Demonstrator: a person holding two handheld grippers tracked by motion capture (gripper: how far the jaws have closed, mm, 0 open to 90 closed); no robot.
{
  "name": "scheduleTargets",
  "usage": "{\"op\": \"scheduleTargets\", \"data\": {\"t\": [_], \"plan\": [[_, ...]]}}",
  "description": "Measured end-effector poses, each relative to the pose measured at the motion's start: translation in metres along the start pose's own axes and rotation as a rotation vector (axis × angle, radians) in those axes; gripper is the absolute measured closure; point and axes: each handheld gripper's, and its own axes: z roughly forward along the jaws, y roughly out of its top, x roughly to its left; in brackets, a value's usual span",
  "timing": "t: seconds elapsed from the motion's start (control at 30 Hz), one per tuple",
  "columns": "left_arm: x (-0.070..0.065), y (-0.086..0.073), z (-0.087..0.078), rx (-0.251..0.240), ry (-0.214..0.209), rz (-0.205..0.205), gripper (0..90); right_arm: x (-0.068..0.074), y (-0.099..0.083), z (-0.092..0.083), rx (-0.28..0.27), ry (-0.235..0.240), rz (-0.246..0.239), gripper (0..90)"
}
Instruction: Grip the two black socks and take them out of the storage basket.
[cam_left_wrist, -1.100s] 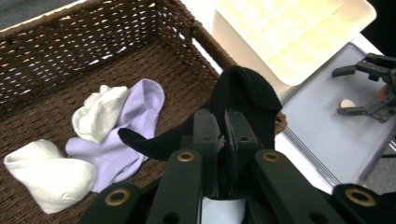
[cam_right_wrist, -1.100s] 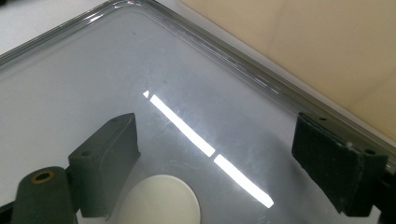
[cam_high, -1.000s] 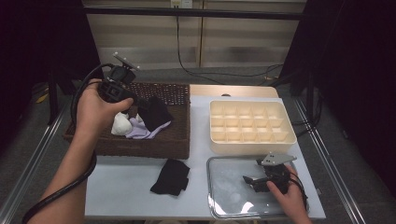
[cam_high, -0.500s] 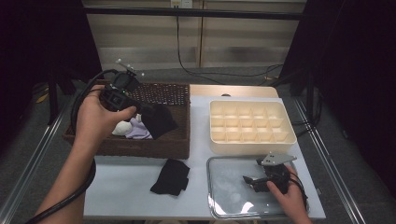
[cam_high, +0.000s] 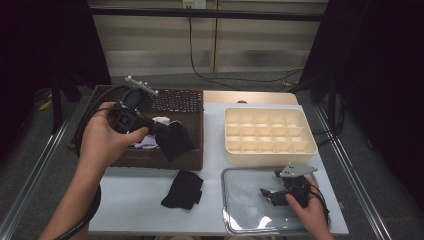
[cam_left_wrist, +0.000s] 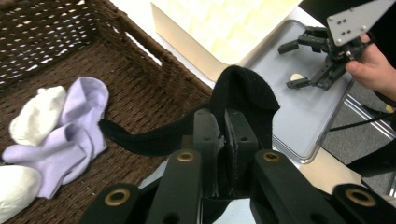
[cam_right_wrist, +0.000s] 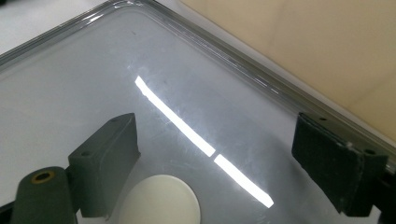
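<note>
Bare tabletop (cam_high: 135, 192) beside black sock (cam_high: 183, 189)

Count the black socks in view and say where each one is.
2. One black sock is clamped in the left tongs over the wicker basket; the other black sock lies on the white table in front of the basket. More may be hidden inside the basket.

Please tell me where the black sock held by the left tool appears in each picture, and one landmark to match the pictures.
High view: the black sock hangs from the left tool, left of centre, over the brown basket.
Left gripper view: the sock is at centre, clamped between the jaws, draping both ways.
Right gripper view: the sock is not in this picture.
Shared landmark: the clear lid beside the cream box.
</note>
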Motion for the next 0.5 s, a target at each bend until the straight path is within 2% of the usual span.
{"op": "scheduleTargets", "data": {"t": [0.2, 0.33, 0.37, 0.43, 0.47, 0.5], "plan": [[-0.009, -0.008, 0.017, 0.024, -0.032, 0.024, 84.7, 0.0, 0.0, 0.0, 0.0, 0.0, 0.001, 14.0], [-0.011, -0.015, 0.035, 0.042, -0.053, 0.022, 84.7, 0.0, 0.0, 0.0, 0.0, -0.001, 0.0, 14.0], [-0.012, -0.019, 0.045, 0.05, -0.064, 0.019, 84.7, 0.0, 0.0, 0.0, 0.0, 0.0, 0.0, 14.0], [-0.012, -0.02, 0.051, 0.059, -0.072, 0.02, 84.7, 0.0, 0.0, 0.0, 0.0, 0.0, 0.0, 14.0], [-0.011, -0.024, 0.061, 0.074, -0.062, 0.03, 84.7, 0.0, 0.0, 0.0, -0.001, 0.0, 0.0, 14.0], [-0.011, -0.024, 0.061, 0.074, -0.062, 0.03, 84.6, 0.0, 0.0, 0.0, -0.001, 0.0, 0.0, 14.0]]}}
